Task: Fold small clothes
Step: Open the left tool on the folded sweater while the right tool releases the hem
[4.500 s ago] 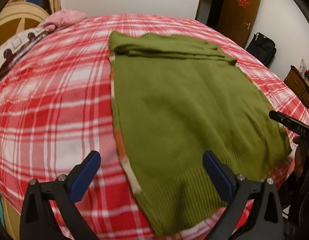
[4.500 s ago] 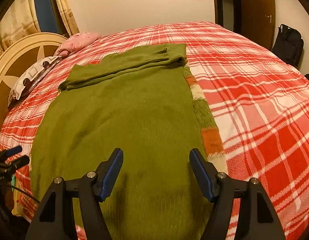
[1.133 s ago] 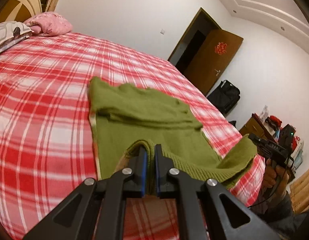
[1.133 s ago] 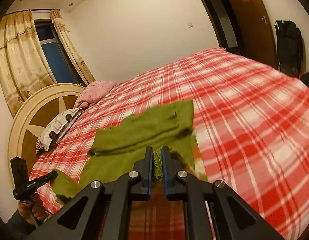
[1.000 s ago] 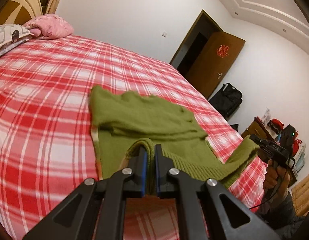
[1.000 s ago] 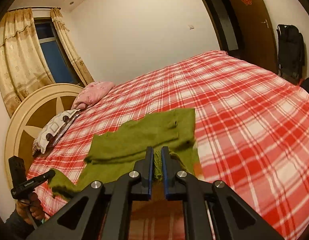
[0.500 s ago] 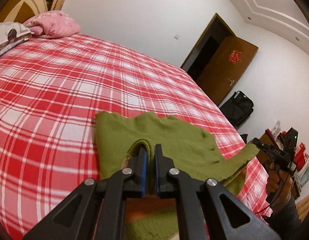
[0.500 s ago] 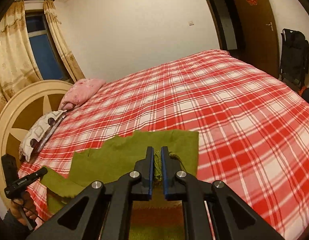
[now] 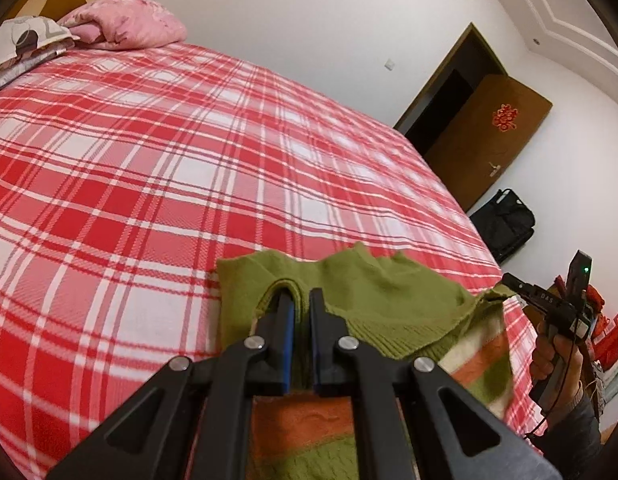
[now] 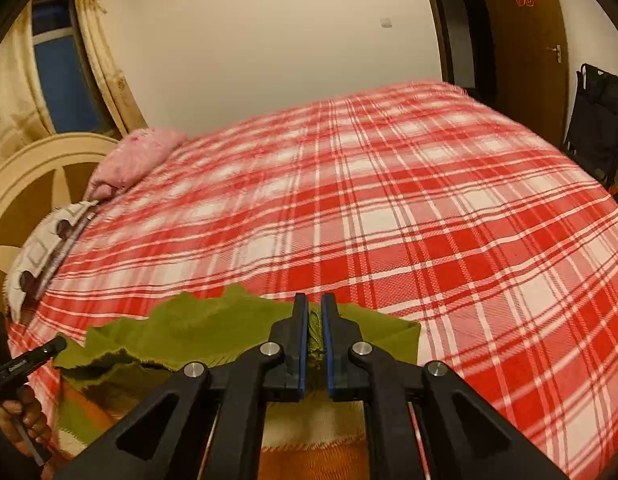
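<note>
A green knit sweater [image 9: 389,292] with orange and cream stripes underneath lies near the front edge of the red plaid bed [image 9: 149,160]. Its ribbed hem is lifted and carried over the far part of the garment. My left gripper [image 9: 299,300] is shut on one hem corner. In the right wrist view the sweater [image 10: 213,324] shows again, with my right gripper [image 10: 314,304] shut on the other hem corner. The right gripper [image 9: 509,286] also appears at the right edge of the left wrist view, held in a hand. The left gripper [image 10: 57,346] shows at the lower left of the right wrist view.
A pink pillow [image 9: 125,24] and a patterned pillow [image 10: 41,256] lie by the round headboard [image 10: 33,176]. A brown door [image 9: 493,136] and a black bag [image 9: 505,220] stand beyond the bed. A window with curtains [image 10: 65,68] is at the left.
Both grippers have carried the hem forward over the sweater toward its collar end. The folded sleeves that showed earlier are now covered, and the striped underside shows below the fingers.
</note>
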### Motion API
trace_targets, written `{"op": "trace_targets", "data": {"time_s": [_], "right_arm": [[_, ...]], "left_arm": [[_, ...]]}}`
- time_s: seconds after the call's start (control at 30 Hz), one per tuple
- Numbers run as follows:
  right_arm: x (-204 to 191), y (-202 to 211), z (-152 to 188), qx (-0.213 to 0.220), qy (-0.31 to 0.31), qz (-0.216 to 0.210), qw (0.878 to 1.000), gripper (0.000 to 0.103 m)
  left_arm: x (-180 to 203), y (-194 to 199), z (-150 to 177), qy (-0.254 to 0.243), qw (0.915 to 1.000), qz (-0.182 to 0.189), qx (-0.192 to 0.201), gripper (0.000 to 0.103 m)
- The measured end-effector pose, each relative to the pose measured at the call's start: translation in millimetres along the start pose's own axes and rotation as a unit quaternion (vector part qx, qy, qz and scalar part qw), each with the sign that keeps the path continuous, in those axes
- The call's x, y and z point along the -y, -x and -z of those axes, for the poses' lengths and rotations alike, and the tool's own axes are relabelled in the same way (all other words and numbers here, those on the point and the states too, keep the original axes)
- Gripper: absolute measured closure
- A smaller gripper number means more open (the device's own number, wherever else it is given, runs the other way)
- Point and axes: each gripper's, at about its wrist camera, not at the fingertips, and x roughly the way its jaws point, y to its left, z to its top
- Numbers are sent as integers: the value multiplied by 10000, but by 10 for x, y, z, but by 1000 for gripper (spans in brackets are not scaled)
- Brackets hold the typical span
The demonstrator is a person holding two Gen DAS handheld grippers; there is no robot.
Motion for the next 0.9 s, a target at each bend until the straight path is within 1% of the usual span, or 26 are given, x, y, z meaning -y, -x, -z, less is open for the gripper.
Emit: {"op": "trace_targets", "data": {"time_s": [0.1,0.13,0.2,0.23,0.27,0.3,0.33,0.37,0.4,0.43,0.5,0.63,0.67,0.73,0.77,0.8,0.83,0.87,0.9], "right_arm": [[56,-252,5,-222,15,-13,9998,98],[75,-314,7,-287,16,2,9996,97],[121,-427,10,-363,0,34,9993,97],[144,-448,8,-321,-6,114,9994,97],[167,-465,3,-288,18,204,9994,96],[185,-466,1,-259,43,313,9992,94],[214,-460,5,-235,25,380,9990,78],[232,-446,11,-229,-1,373,9990,52],[250,-404,29,-220,-31,266,9994,44],[253,-363,52,-227,-38,109,9997,42],[190,-303,102,-328,97,-88,9994,42],[-47,-306,176,-576,503,-88,9970,42],[-122,-337,183,-623,684,130,9956,42],[-170,-459,195,-767,848,578,9918,43],[-155,-530,202,-896,854,661,9901,49],[-128,-635,217,-1114,821,724,9877,52],[-97,-717,238,-1252,790,818,9856,60],[-87,-763,259,-1317,810,843,9844,73],[-87,-767,265,-1321,816,775,9848,79]], "left_arm": [[-39,-118,6,-21,10000,-78,-57,95],[-47,-149,14,-26,9999,-110,-69,91],[-61,-184,18,-33,9999,-144,-88,91],[-61,-179,25,-35,9999,-135,-69,87],[-53,-167,32,-67,9998,-173,-57,79],[-42,-151,35,-107,9996,-245,-22,73],[-34,-101,46,-134,9994,-329,45,61],[-27,-44,62,-149,9991,-380,107,51],[-14,14,86,-184,9990,-379,153,49],[8,78,121,-254,9987,-392,183,47],[57,160,227,-417,9973,-584,169,43],[126,124,461,-683,9937,-872,-155,43],[139,97,519,-759,9924,-940,-215,43],[139,45,630,-875,9895,-1110,-309,43],[124,29,668,-867,9899,-1071,-342,43],[98,13,687,-824,9902,-1063,-372,43],[67,1,695,-760,9908,-1052,-387,43],[46,5,690,-710,9918,-999,-372,42],[25,12,675,-679,9923,-971,-355,42]]}}
